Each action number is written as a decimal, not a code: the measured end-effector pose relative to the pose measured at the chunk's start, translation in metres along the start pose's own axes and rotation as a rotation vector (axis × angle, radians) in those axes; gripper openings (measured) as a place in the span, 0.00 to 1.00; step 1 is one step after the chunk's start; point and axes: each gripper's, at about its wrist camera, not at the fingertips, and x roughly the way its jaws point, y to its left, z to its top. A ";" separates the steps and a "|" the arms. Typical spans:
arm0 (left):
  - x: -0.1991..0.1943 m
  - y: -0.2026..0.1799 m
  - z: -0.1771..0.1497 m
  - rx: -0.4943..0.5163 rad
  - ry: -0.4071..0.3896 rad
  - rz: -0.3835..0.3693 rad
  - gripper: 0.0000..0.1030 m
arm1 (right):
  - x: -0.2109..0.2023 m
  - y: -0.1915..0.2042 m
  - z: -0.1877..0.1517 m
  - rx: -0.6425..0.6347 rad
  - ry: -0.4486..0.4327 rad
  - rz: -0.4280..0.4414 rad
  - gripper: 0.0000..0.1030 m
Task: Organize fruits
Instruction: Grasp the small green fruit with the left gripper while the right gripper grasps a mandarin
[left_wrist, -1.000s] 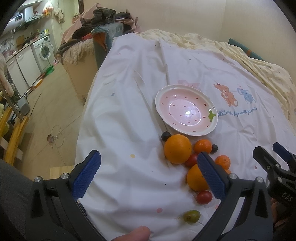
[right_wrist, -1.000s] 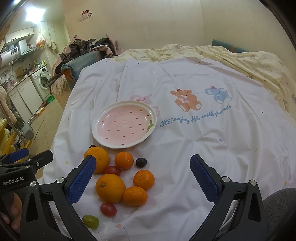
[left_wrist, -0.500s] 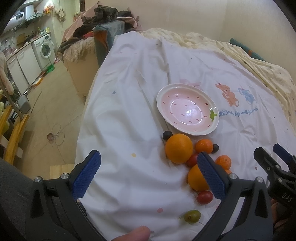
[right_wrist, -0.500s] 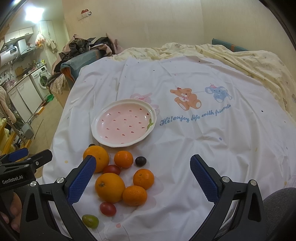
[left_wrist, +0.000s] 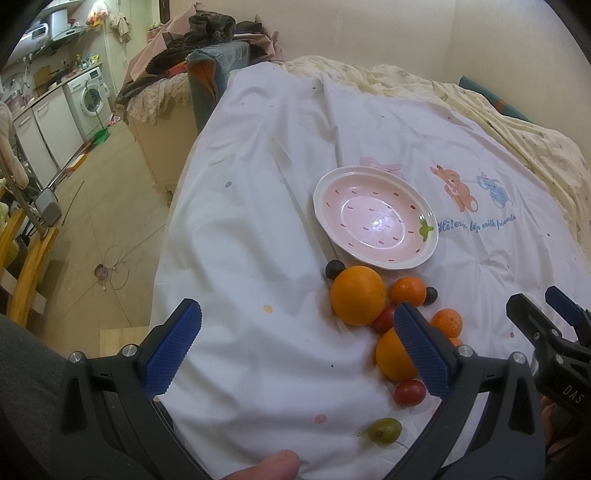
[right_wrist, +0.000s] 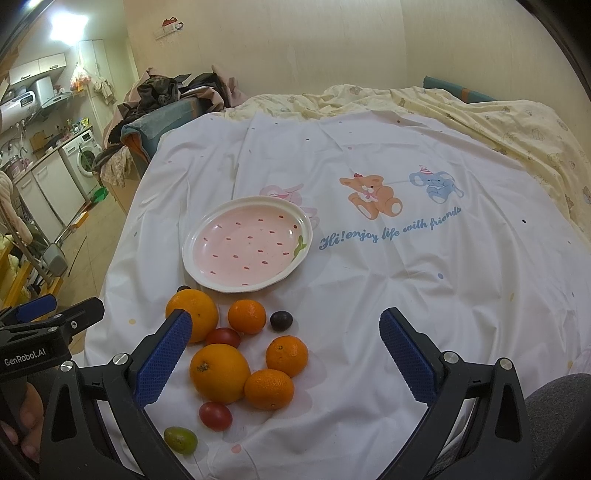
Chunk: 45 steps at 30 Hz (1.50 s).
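A pink strawberry-pattern plate (right_wrist: 207, 258) (left_wrist: 321, 210) lies empty on the white bedsheet. Just in front of it is a cluster of fruit: two large oranges (right_wrist: 219, 373) (left_wrist: 357, 295), three small mandarins (right_wrist: 286, 355), two red cherry tomatoes (right_wrist: 215, 415), dark grapes (right_wrist: 281, 319) and a green grape (right_wrist: 180, 439) (left_wrist: 384, 430). My left gripper (left_wrist: 295, 347) is open and empty, hovering left of the fruit. My right gripper (right_wrist: 284, 354) is open and empty above the near side of the cluster.
The white sheet (right_wrist: 406, 295) with a bear and elephant print covers the bed; a yellow blanket (right_wrist: 498, 122) lies behind. The bed's left edge drops to the floor (left_wrist: 92, 229). A clothes pile (left_wrist: 207, 33) and a washing machine (left_wrist: 90, 98) stand far left.
Both grippers have edged slightly forward toward the fruit and plate. The fruit has not moved and both jaws stay open.
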 end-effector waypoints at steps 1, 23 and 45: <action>0.000 0.000 0.000 0.001 -0.001 0.000 1.00 | 0.000 0.000 0.001 0.001 0.001 -0.001 1.00; 0.009 -0.002 -0.015 0.007 0.147 -0.038 1.00 | 0.007 -0.015 -0.006 0.082 0.056 0.016 1.00; 0.043 -0.078 -0.090 0.321 0.463 -0.184 0.25 | 0.000 -0.057 -0.003 0.314 0.097 0.087 1.00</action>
